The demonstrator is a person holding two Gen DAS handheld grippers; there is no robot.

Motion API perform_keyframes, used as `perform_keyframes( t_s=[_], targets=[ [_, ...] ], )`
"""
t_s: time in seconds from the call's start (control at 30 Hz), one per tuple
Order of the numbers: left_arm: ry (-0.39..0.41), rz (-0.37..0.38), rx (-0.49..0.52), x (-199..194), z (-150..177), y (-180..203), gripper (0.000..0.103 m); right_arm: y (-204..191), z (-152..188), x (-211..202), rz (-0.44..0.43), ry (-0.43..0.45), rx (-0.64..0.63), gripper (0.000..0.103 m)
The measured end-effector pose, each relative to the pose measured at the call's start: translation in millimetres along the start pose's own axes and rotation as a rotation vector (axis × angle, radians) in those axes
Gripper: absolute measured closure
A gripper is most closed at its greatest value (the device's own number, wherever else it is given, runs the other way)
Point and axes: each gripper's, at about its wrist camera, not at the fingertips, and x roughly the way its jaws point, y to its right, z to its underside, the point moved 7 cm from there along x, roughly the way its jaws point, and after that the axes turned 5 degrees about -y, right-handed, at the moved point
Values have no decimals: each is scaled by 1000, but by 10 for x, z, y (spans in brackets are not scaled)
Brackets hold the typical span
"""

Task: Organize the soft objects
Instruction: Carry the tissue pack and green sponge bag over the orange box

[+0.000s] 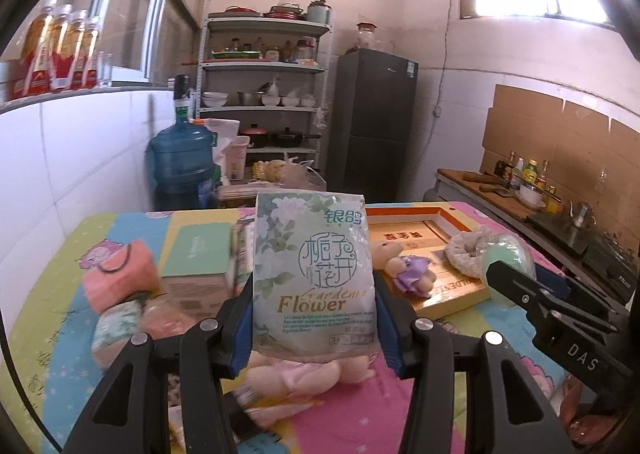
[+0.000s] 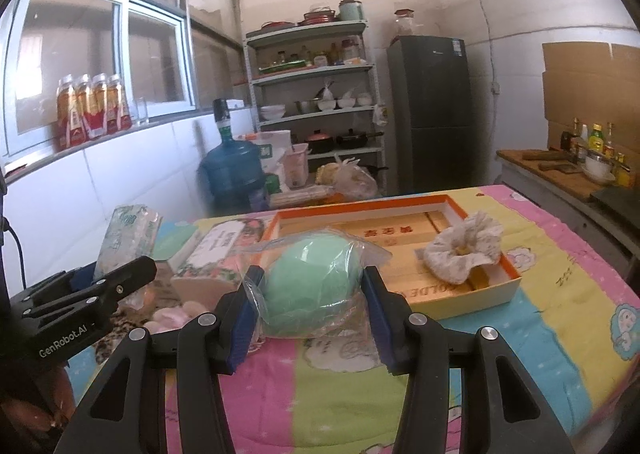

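Note:
My left gripper [image 1: 314, 318] is shut on a pale green tissue pack [image 1: 314, 274] printed "Flower", held upright above the table. My right gripper [image 2: 310, 306] is shut on a mint-green soft ball in a clear plastic bag [image 2: 310, 282], also lifted off the table. In the left wrist view the right gripper [image 1: 516, 294] shows at the right with the ball [image 1: 506, 254] behind it. An orange-rimmed open box [image 2: 472, 296] lies ahead, holding a white fluffy scrunchie [image 2: 464, 254]. A small plush bear in purple [image 1: 408, 270] sits on the box's left part.
The table wears a colourful cartoon quilt [image 2: 560, 314]. A pink towel roll [image 1: 120, 282], a green carton [image 1: 200, 262] and pink plush toys [image 1: 304, 382] crowd its left side. Behind stand a water jug [image 1: 184, 161], a metal shelf [image 1: 264, 93] and a dark fridge [image 1: 376, 121].

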Motion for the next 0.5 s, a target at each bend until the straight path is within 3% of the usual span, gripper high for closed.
perform_keyframes(
  t_s=[0.5],
  targets=[
    [-53,59,6,545,-84,526,51,677,-226,175,73,11,42,52]
  ],
)
